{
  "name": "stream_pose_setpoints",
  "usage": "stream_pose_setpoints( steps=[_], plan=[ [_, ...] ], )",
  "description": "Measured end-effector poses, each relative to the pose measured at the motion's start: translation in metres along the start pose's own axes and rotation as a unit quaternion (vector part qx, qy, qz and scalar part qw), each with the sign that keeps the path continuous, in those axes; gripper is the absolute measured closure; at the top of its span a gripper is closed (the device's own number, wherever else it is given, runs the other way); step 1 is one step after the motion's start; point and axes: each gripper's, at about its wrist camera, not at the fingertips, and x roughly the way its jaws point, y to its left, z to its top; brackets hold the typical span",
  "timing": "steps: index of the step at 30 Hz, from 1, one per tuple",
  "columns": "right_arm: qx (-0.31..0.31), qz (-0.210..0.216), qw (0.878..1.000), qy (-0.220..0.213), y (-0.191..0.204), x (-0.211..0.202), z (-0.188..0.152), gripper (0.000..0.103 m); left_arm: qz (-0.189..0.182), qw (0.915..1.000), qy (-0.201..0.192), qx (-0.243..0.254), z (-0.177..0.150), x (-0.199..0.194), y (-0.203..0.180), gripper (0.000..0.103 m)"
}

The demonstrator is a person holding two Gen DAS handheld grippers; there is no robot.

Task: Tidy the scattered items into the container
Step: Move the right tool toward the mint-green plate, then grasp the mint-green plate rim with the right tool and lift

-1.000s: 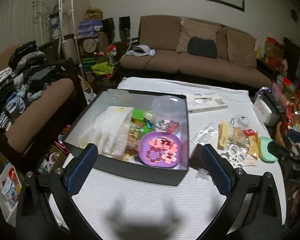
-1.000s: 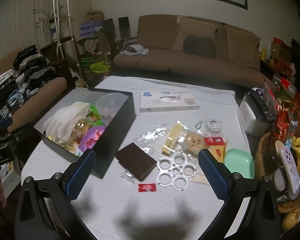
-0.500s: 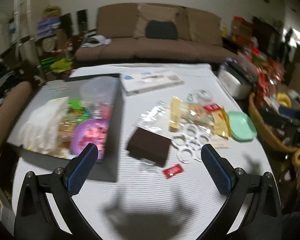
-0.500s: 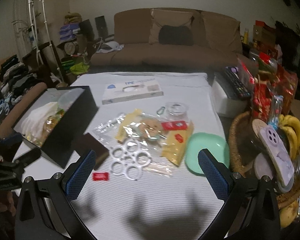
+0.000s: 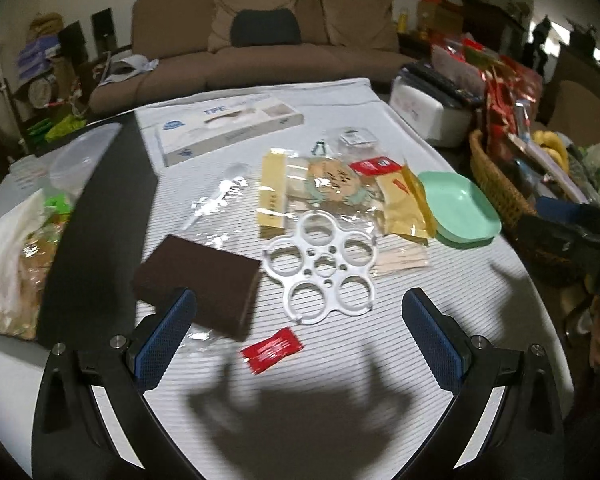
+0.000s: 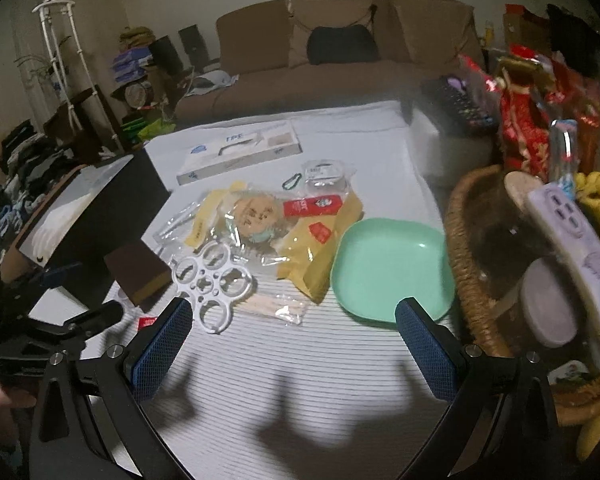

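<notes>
Only left wrist view shows whole red sachet (image 5: 271,349).

left hand-held gripper (image 5: 300,340): spread wide, empty | red sachet (image 5: 271,349) between fingers | brown block (image 5: 199,286) near

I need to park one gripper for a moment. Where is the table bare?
Bare cloth runs along the near edge, in front of the red sachet and white ring holder. Another strip lies beyond the long white box. The middle is crowded with packets, up to the green plate.
</notes>
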Motion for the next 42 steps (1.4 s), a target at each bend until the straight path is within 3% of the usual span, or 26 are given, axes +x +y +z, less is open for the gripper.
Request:
stream_pose_setpoints(
  steps=[2,4,6,14,22,26,31,35,38,42],
  plan=[
    [-0.005,0.008,1.0,0.009,-0.003,0.012,-0.003,0.019,-0.009,1.0,0.001,0.0,0.001,0.007,-0.002,0.0],
    [-0.008,0.012,0.999,0.031,-0.008,0.029,-0.005,0.041,-0.023,0.9997,0.003,-0.009,0.002,0.014,0.0,0.0],
    [-0.015,0.001,0.999,0.048,-0.012,0.047,-0.005,0.048,-0.039,0.9991,0.002,-0.019,0.001,0.019,0.001,0.0],
    [-0.069,-0.053,0.992,0.089,-0.031,0.108,0.001,0.058,-0.077,0.9958,0.017,-0.045,0.004,0.033,0.006,0.0],
    [-0.112,-0.056,0.986,0.107,-0.027,0.133,-0.001,0.091,-0.099,0.9922,0.034,-0.067,0.005,0.04,0.009,0.0],
    [-0.073,-0.027,0.991,0.113,-0.031,0.121,0.0,0.095,-0.11,0.9898,0.04,-0.082,0.005,0.042,0.012,0.0],
    [-0.016,0.041,0.991,0.125,-0.028,0.088,-0.009,0.095,-0.116,0.9885,0.045,-0.085,0.004,0.041,0.014,0.0],
    [0.0,0.093,0.985,0.146,-0.009,0.062,-0.031,0.095,-0.127,0.9864,0.053,-0.09,0.0,0.041,0.01,0.0],
    [-0.012,0.119,0.98,0.158,0.014,0.046,-0.048,0.095,-0.15,0.9823,0.068,-0.089,-0.003,0.043,0.005,0.0],
    [-0.038,0.16,0.968,0.189,0.058,0.039,-0.069,0.09,-0.155,0.9816,0.088,-0.069,-0.009,0.046,-0.005,0.0]
  ],
)
